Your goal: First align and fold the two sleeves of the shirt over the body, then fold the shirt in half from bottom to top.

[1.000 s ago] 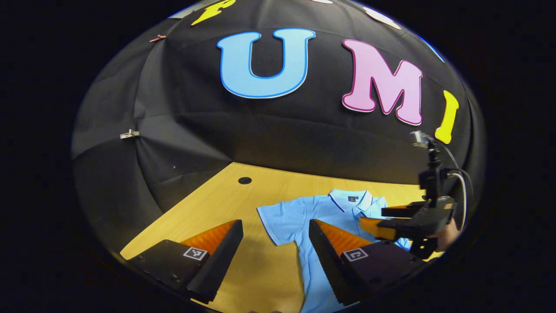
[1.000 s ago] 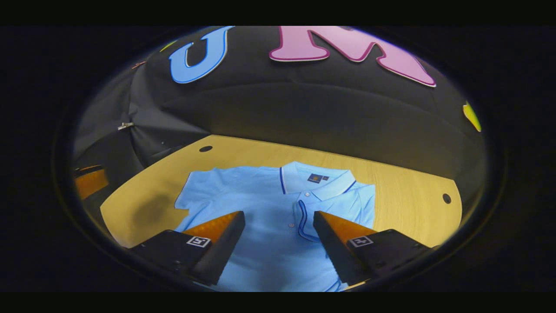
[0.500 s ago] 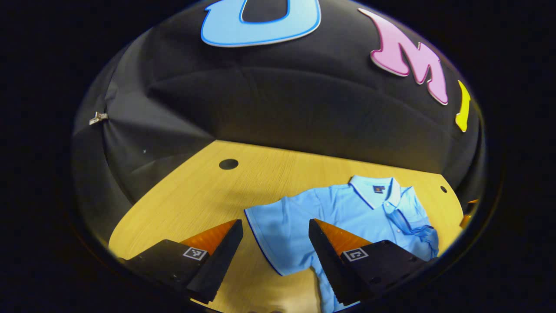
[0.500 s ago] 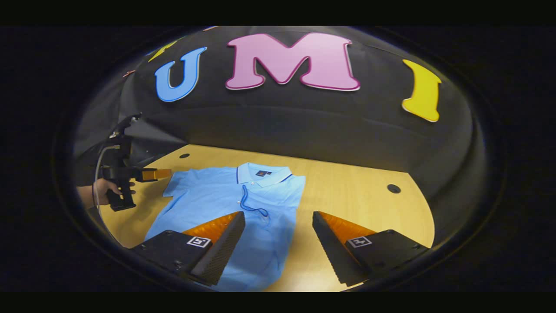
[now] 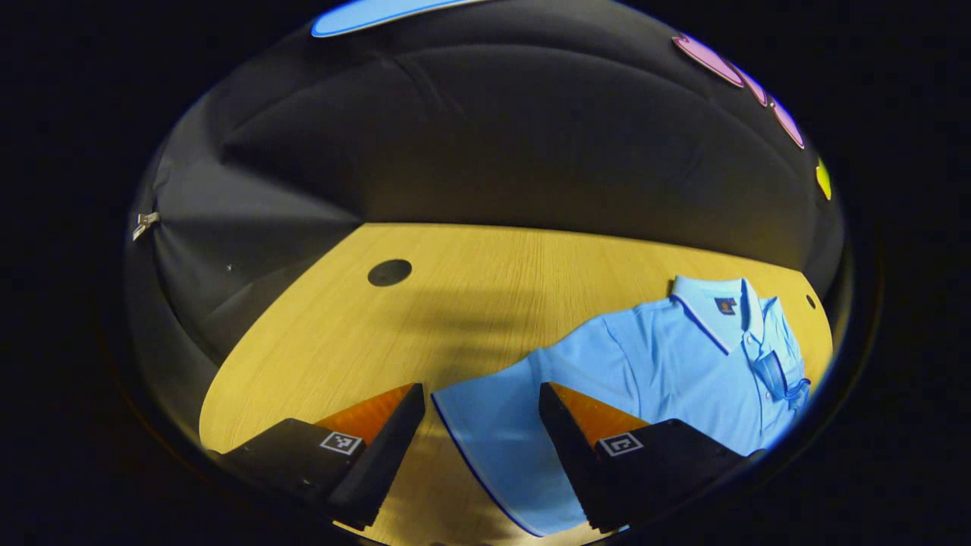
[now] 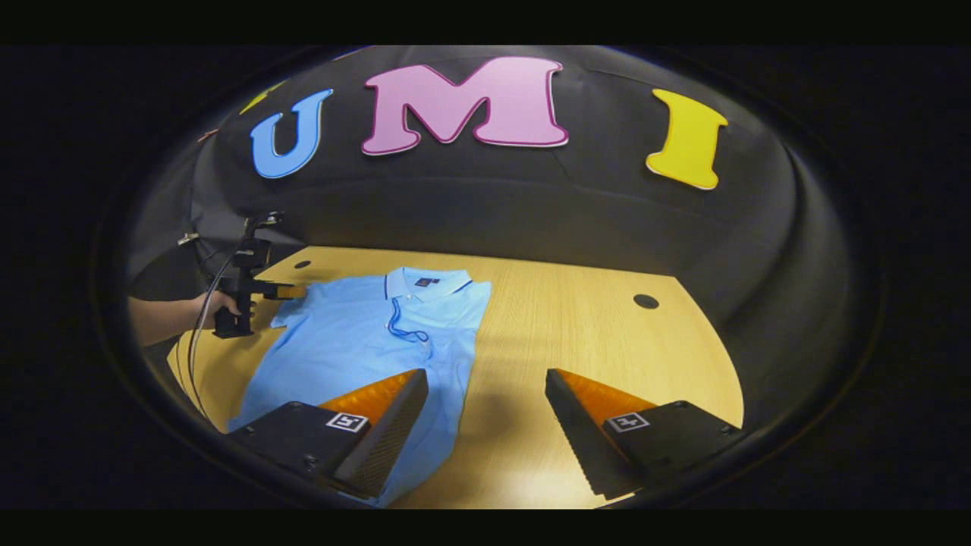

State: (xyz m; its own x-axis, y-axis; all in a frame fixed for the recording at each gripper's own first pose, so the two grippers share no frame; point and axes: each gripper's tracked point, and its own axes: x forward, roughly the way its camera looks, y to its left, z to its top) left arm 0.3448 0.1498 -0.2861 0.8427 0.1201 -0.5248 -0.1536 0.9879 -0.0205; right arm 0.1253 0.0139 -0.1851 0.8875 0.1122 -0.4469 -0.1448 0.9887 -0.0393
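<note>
A light blue polo shirt (image 6: 356, 341) lies flat on the wooden table (image 6: 576, 334), collar toward the wall. Its side nearer my right gripper ends in a straight folded edge. The other sleeve (image 5: 493, 432) spreads out on the table and lies between the fingers of my open left gripper (image 5: 479, 394), which hovers just over it. The collar (image 5: 713, 307) shows at the right in the left gripper view. My right gripper (image 6: 486, 377) is open and holds nothing, over bare table just right of the shirt's body. In the right gripper view, a hand (image 6: 212, 303) holds the left gripper (image 6: 292, 290) at the shirt's far sleeve.
Round cable holes (image 5: 389, 271) (image 6: 645, 301) sit in the table (image 5: 318, 356) near the back corners. The black cloth wall closes off the back and the sides. A cable (image 6: 199, 326) hangs from the left gripper. Bare wood stretches right of the shirt.
My left gripper has dropped and closed in on the spread sleeve, which now lies between its fingers. My right gripper has drawn back to the right, off the shirt.
</note>
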